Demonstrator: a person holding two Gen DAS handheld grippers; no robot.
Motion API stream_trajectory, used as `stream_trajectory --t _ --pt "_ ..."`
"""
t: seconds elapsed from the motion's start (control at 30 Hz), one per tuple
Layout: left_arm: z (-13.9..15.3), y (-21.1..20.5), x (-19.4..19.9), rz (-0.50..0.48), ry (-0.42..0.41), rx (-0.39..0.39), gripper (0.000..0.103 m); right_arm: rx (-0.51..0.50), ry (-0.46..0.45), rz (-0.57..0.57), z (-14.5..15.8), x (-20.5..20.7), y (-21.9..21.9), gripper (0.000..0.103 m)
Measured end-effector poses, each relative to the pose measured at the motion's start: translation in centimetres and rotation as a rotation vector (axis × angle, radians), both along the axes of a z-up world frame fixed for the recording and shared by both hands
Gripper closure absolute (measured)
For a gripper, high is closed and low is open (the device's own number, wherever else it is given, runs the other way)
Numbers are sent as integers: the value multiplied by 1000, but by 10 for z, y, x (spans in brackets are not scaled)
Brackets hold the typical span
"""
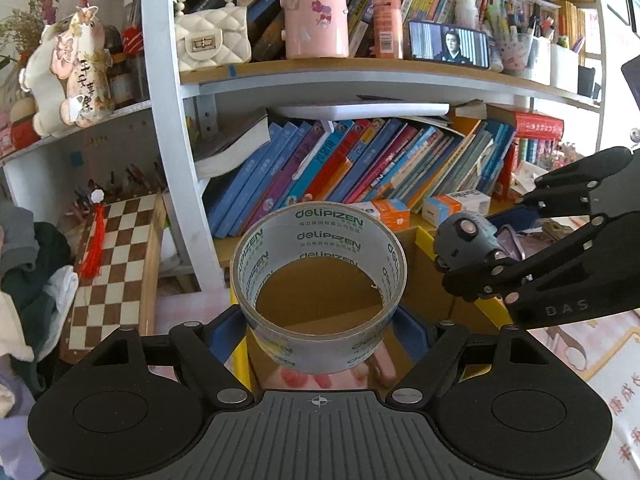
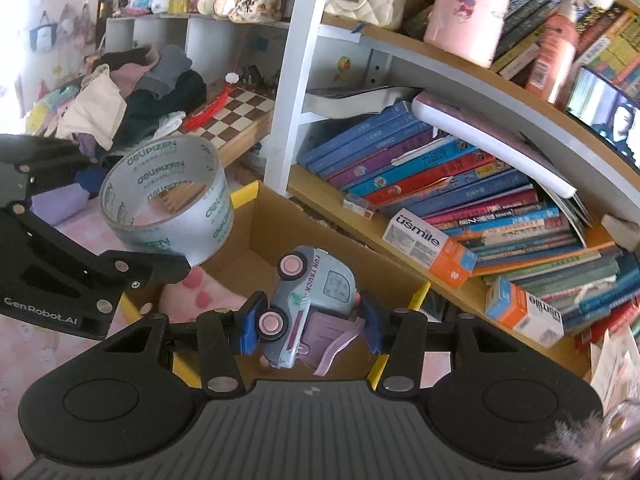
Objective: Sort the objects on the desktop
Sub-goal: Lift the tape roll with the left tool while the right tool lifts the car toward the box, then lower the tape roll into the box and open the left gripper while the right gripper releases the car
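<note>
Your left gripper [image 1: 320, 344], jaws wide, clamps a roll of clear tape [image 1: 319, 280] at frame centre, above an open cardboard box [image 2: 256, 236]. Your right gripper [image 2: 306, 326], jaws narrower, pinches a toy truck [image 2: 310, 300] lower centre. Behind: a crowded bookshelf [image 1: 360, 76] and a chessboard [image 1: 116, 264].

Each camera sits just behind its own tongs, looking forward and downward along them, close over an open box [image 1: 424, 280] in front of a bookshelf [image 1: 360, 76]. The left view faces the shelf squarely; the right view is rolled, tilting it. Both share the box, the books [image 2: 440, 176], the chessboard [image 2: 240, 112] and each other's tongs.
</note>
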State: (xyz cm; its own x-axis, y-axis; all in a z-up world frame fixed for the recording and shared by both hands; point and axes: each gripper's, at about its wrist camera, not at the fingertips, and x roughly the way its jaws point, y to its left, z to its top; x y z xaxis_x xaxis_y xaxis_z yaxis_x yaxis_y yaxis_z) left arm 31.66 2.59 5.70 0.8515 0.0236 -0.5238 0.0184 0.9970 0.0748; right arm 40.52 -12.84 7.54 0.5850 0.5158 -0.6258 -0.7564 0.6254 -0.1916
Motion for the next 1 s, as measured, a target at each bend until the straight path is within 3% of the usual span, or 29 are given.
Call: stream_trajectory --t 0.67,1.0 --pt "-58 -6 76 -22 204 60 22 -228 95 97 -82 86 42 56" --pt "-74 -7 88 -43 282 84 23 -332 121 182 -98 97 56 56"
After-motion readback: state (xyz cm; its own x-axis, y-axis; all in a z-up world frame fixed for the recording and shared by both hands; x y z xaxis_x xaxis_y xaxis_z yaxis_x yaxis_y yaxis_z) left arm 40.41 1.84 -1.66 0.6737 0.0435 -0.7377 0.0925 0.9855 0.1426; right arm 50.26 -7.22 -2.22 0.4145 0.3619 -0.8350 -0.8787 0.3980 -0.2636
